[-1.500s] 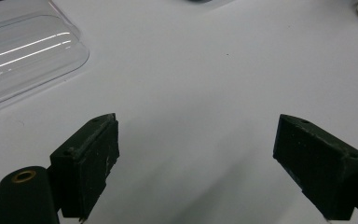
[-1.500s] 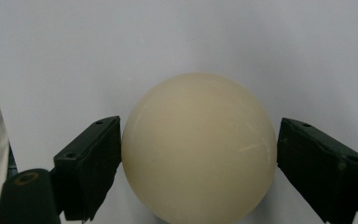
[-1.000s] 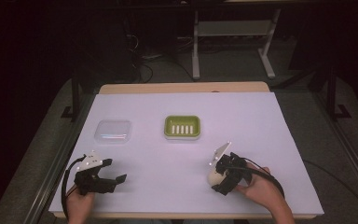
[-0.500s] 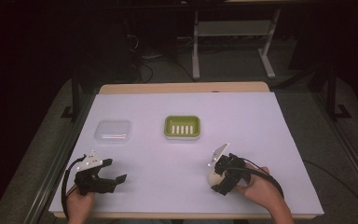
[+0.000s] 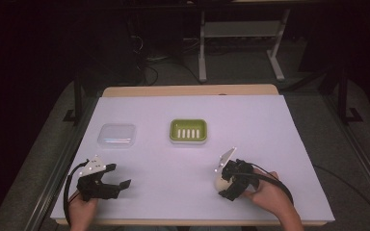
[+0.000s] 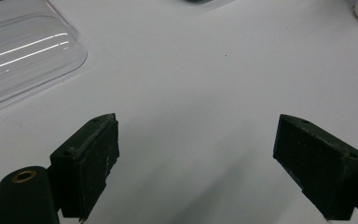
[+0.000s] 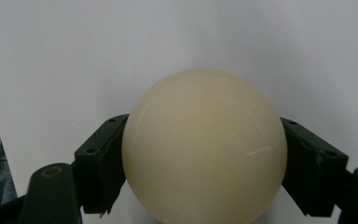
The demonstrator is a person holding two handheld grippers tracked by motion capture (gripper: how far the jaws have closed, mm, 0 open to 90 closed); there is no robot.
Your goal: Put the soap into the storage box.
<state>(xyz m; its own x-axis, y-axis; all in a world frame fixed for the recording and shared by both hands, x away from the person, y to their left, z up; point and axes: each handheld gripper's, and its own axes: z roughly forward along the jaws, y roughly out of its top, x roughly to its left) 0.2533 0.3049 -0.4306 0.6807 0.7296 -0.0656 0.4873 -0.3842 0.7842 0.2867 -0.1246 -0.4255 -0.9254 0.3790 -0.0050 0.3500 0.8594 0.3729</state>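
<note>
A cream, rounded soap-like piece (image 7: 205,149) sits between the two black pads (image 7: 100,168) of my right gripper (image 5: 225,183), which is shut on it low over the table near the front right. In the high view the cream piece (image 5: 218,181) shows at the gripper's left side. My left gripper (image 5: 119,176) rests at the front left, open, with bare table between its jaws (image 6: 196,163). A green slotted soap dish (image 5: 188,130) lies at mid-table. A clear plastic lid (image 5: 117,134) lies to its left, ahead of the left gripper (image 6: 23,51).
The white table sheet (image 5: 270,130) ends in a wooden strip at the far edge. Metal rails run along both table sides. A metal stand (image 5: 241,43) and cables lie on the dark floor beyond.
</note>
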